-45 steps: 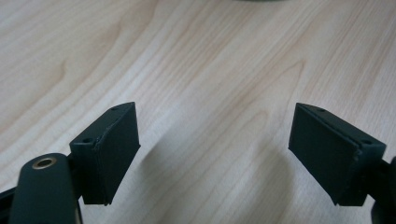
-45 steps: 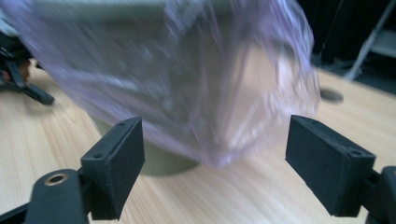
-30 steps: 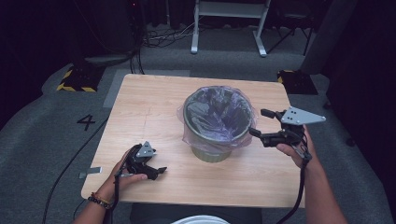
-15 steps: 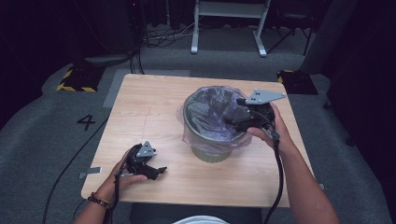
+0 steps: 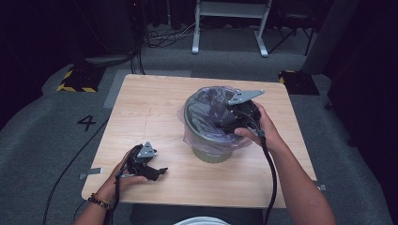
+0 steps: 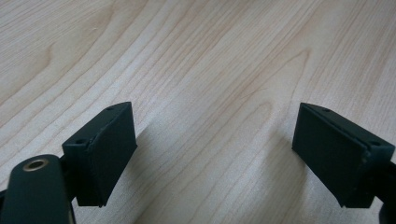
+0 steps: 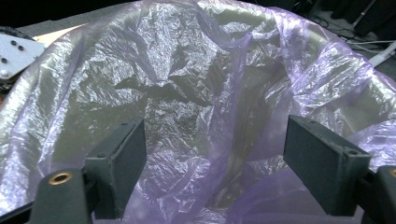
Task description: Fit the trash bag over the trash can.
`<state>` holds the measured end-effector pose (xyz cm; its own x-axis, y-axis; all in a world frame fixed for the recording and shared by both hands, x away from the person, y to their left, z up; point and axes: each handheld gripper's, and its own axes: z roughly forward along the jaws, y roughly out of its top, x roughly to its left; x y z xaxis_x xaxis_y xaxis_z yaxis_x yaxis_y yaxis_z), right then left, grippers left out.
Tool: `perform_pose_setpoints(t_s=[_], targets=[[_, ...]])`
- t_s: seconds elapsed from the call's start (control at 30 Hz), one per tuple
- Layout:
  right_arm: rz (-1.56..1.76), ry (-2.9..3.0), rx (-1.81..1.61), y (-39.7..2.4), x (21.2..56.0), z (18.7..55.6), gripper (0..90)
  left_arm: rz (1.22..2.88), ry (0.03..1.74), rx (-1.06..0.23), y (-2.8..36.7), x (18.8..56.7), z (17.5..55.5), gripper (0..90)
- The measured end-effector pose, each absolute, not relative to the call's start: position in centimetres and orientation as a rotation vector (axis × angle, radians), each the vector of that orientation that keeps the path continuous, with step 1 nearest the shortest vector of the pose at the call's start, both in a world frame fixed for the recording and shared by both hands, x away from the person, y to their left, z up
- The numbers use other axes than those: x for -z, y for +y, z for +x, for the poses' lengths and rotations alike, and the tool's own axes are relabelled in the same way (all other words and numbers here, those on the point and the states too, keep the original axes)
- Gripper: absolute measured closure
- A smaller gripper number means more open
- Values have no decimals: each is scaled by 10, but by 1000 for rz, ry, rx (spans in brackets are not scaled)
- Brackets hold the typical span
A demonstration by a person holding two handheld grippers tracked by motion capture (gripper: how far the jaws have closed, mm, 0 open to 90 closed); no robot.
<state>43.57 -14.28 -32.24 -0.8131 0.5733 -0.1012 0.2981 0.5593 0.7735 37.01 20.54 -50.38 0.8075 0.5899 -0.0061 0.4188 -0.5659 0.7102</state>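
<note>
Right gripper [image 5: 224, 123] jaws wide, dipped into the mouth of the bag [image 5: 202, 123] lining the bin [image 5: 211, 153], which stands right of centre on the surface [image 5: 150, 108], while the left gripper [image 5: 157, 172], jaws also wide, rests on bare wood near the front-left corner.

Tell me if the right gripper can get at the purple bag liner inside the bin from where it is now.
Probably yes. The right gripper sits over the bin's open mouth with its fingers spread, and the purple liner lies directly ahead of them with nothing in between.
</note>
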Motion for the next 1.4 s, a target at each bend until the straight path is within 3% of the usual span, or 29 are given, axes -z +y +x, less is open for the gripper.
perform_pose_setpoints(t_s=[0.83,1.4], targets=[[788,2688,-861,-134,331,451,232,2254,739,-300,205,504,370,134],[847,2734,-867,-137,333,458,208,2254,739,-300,205,504,370,134]])
